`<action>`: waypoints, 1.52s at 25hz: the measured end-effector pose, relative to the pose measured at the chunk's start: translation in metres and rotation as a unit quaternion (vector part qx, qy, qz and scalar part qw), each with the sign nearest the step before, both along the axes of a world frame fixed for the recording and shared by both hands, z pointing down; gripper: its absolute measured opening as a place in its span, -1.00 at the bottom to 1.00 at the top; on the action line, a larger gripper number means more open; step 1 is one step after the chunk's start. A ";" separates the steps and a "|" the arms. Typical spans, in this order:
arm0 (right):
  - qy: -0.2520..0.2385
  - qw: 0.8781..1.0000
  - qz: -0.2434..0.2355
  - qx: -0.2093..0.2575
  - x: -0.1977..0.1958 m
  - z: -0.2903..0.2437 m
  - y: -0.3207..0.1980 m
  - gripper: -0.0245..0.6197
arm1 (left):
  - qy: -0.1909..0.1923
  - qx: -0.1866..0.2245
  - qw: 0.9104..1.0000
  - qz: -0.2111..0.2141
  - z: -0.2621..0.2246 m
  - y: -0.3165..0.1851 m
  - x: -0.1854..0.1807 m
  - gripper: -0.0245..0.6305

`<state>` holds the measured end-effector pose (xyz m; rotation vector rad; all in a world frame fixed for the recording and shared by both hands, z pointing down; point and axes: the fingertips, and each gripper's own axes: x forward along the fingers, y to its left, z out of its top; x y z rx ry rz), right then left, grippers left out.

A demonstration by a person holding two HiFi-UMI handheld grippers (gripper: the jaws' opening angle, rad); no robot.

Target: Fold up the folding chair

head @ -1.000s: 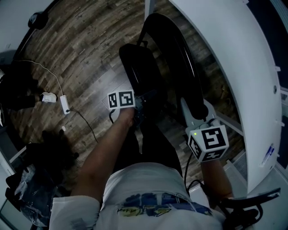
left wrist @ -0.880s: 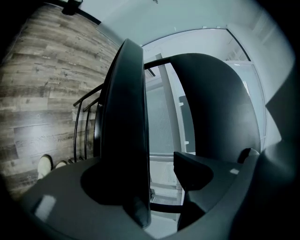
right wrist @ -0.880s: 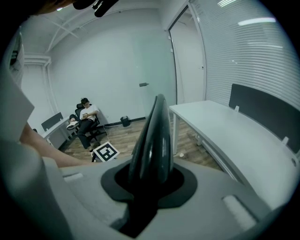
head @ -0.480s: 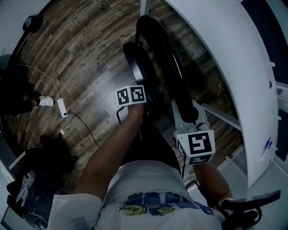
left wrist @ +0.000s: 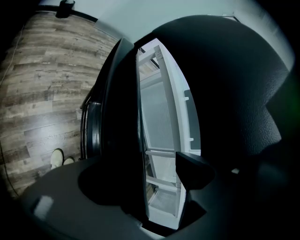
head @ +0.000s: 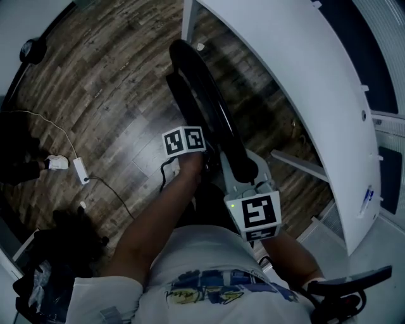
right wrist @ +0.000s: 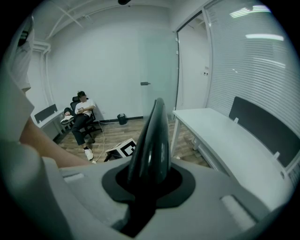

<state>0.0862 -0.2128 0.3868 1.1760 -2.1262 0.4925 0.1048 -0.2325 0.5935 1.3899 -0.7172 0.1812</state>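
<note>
The folding chair (head: 205, 101) stands on the wooden floor (head: 107, 95), just beside the white desk (head: 304, 95). It is almost flat: its black seat (left wrist: 117, 122) and its black backrest (left wrist: 225, 84) lie close to each other, with only a narrow gap between them. In the head view its long axis goes from the upper left, far from the person, to the lower right, near the person's body.

The right gripper (right wrist: 150, 187) is at the near end of the chair. Its jaws have just been closing, and now they stand nearly together and press on the thin black rim of the backrest, which rises straight up out of them.

The left gripper (left wrist: 150, 183) is at the seat side, lower on the chair. Its jaws have just been opening and they stand wide apart. The edge of the seat is between them, but the dark pad (left wrist: 194, 171) on one side is free of it, with the light gap next to it.

The desk closes the chair's right side, and one desk leg (head: 188, 19) stands near its far end. On the floor to the left lies a white cable with an adapter (head: 79, 169), well apart from the chair. Farther in the room a person sits on an office chair (right wrist: 82, 115).
</note>
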 end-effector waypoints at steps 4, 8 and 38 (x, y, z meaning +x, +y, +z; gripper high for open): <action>0.007 1.000 -0.017 0.006 -0.009 -0.005 -0.006 -0.75 | 0.000 -0.014 1.000 -0.010 -0.003 -0.005 -0.005 0.16; 0.012 0.998 -0.055 0.026 -0.020 -0.009 -0.016 -0.74 | -0.001 -0.017 0.999 -0.034 -0.003 -0.021 -0.012 0.12; -0.107 0.982 -0.152 -0.016 0.128 0.030 -0.208 -0.74 | -0.071 -0.028 0.986 -0.148 0.026 -0.195 0.082 0.13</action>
